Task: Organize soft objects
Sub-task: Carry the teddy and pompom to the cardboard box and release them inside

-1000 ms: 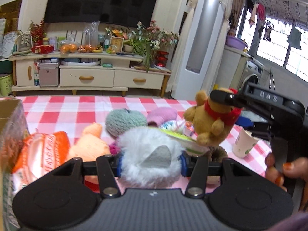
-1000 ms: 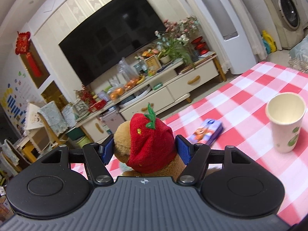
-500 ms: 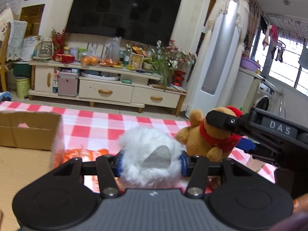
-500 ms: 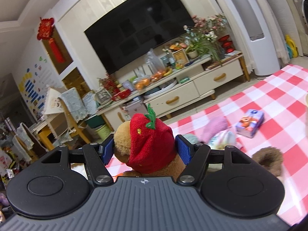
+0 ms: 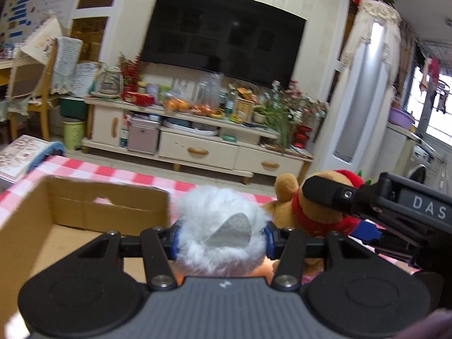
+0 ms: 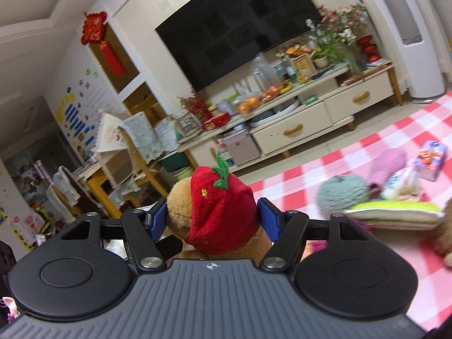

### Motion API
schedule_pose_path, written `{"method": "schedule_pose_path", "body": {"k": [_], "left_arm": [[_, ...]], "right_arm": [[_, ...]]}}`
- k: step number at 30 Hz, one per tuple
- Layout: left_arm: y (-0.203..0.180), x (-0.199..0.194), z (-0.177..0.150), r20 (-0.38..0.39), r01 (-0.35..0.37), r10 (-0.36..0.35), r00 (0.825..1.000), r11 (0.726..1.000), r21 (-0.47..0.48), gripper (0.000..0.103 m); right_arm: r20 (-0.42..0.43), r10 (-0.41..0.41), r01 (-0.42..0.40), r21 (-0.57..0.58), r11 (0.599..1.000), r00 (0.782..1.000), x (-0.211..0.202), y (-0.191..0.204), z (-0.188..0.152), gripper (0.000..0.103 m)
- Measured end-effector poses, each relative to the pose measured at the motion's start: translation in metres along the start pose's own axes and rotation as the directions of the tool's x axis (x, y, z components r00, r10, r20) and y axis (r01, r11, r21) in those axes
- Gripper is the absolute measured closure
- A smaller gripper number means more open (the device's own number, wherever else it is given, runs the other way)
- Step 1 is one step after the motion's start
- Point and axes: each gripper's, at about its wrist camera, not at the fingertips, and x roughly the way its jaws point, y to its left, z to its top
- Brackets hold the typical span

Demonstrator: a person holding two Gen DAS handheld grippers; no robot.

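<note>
Left gripper (image 5: 220, 238): we clamp a fluffy white plush toy (image 5: 217, 234) above the open brown cardboard box (image 5: 84, 212).
Right gripper (image 6: 212, 219): we squeeze the red-hooded brown teddy bear (image 6: 217, 212).
Handling: likely light, squashy; grip mid-body.

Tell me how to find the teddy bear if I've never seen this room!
Look at the red-checked tablecloth in front of the big black TV. Above it, the right gripper clamps a brown teddy bear. It alone wears a red strawberry hat with a green stalk; the left gripper beside it holds a white fluffy toy.
</note>
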Motion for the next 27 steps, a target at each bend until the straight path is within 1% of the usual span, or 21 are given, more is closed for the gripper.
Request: {"method": "schedule_pose_path", "body": {"k": [5, 10, 13, 18, 21, 22, 23, 24, 25, 27], "left_arm": [[0.025, -0.005, 0.008, 0.019, -0.087, 0.087, 0.996, 0.996, -0.031, 0.052], [0.049, -0.005, 0.013, 0.019, -0.194, 0.195, 0.981, 0.98, -0.048, 0.052], [0.064, -0.003, 0.016, 0.002, -0.234, 0.234, 0.972, 0.97, -0.063, 0.052], [0.079, 0.002, 0.015, -0.044, -0.297, 0.295, 0.954, 0.953, -0.055, 0.05], [0.081, 0.002, 0.014, -0.061, -0.324, 0.322, 0.945, 0.945, -0.033, 0.044], [0.082, 0.002, 0.014, -0.062, -0.331, 0.329, 0.942, 0.943, -0.026, 0.039], [0.082, 0.002, 0.014, -0.06, -0.338, 0.336, 0.94, 0.941, -0.017, 0.031], [0.082, 0.001, 0.014, -0.057, -0.344, 0.343, 0.938, 0.939, -0.006, 0.028], [0.08, 0.001, 0.014, -0.053, -0.349, 0.349, 0.936, 0.937, 0.002, 0.025], [0.077, 0.0, 0.014, -0.046, -0.351, 0.351, 0.935, 0.936, 0.018, 0.023]], "right_arm": [[-0.022, 0.049, -0.049, -0.025, 0.998, 0.999, 0.01, 0.01, -0.001, 0.019], [-0.063, 0.092, -0.096, -0.054, 0.994, 0.994, 0.022, 0.018, -0.006, 0.019], [-0.098, 0.097, -0.105, -0.082, 0.991, 0.99, 0.032, 0.022, -0.012, 0.019], [-0.149, 0.09, -0.106, -0.109, 0.988, 0.985, 0.038, 0.018, -0.019, 0.018], [-0.172, 0.09, -0.11, -0.11, 0.988, 0.981, 0.038, 0.012, -0.019, 0.013], [-0.167, 0.086, -0.106, -0.114, 0.988, 0.982, 0.035, 0.011, -0.019, 0.012], [-0.164, 0.08, -0.1, -0.117, 0.988, 0.983, 0.032, 0.009, -0.018, 0.01], [-0.16, 0.076, -0.095, -0.117, 0.989, 0.984, 0.028, 0.007, -0.016, 0.008], [-0.154, 0.074, -0.092, -0.115, 0.989, 0.985, 0.023, 0.006, -0.015, 0.003], [-0.137, 0.07, -0.086, -0.117, 0.989, 0.988, 0.012, 0.005, -0.012, 0.002]]}}
